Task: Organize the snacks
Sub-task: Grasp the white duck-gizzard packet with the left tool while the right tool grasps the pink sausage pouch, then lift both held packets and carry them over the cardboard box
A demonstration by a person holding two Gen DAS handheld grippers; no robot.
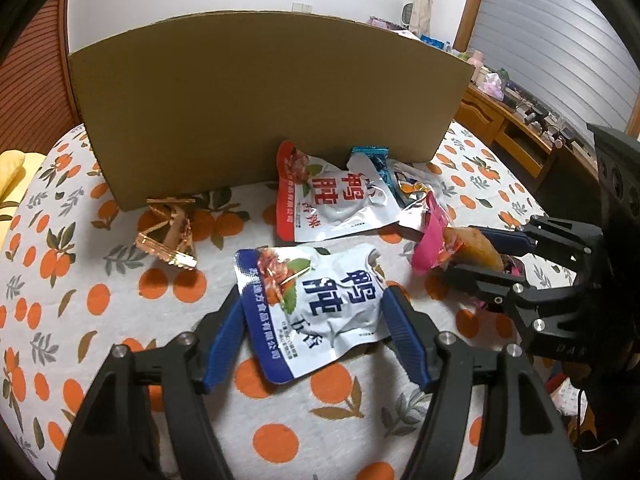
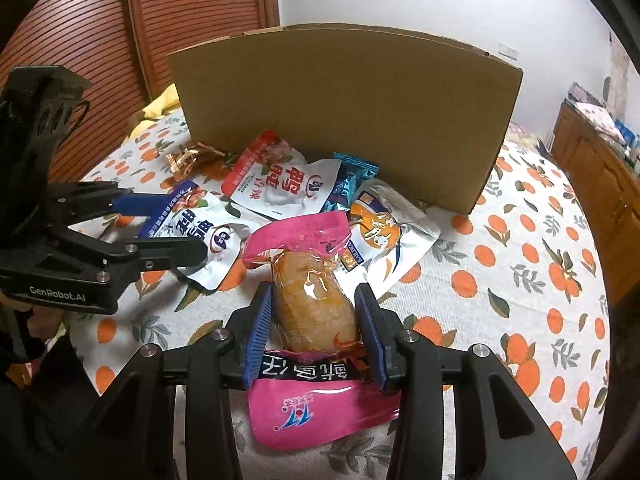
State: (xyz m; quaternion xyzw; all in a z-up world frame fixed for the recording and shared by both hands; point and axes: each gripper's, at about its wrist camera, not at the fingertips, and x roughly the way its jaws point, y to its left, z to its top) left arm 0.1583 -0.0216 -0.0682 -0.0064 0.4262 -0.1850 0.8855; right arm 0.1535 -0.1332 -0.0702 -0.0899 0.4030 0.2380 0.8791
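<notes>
Pink plastic snack packet [image 2: 316, 308] clamped in right gripper [image 2: 316, 320] | left gripper [image 1: 314, 320] jaws apart, straddling blue-edged silver foil pouch [image 1: 316, 308] | orange-print tablecloth [image 1: 120, 300]

Both wrist views look steeply down, close, sharing the snack pile [image 1: 340, 216] and cardboard box [image 2: 344, 112].

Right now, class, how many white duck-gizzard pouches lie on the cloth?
2: the blue-trimmed pouch between the left hand-held gripper fingers, the red-trimmed pouch by the cardboard box. Others may be hidden.

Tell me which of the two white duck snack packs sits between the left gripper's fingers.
The blue-trimmed pack. It lies between the open left gripper fingers; the red-trimmed pack lies farther back, against the cardboard box.
</notes>
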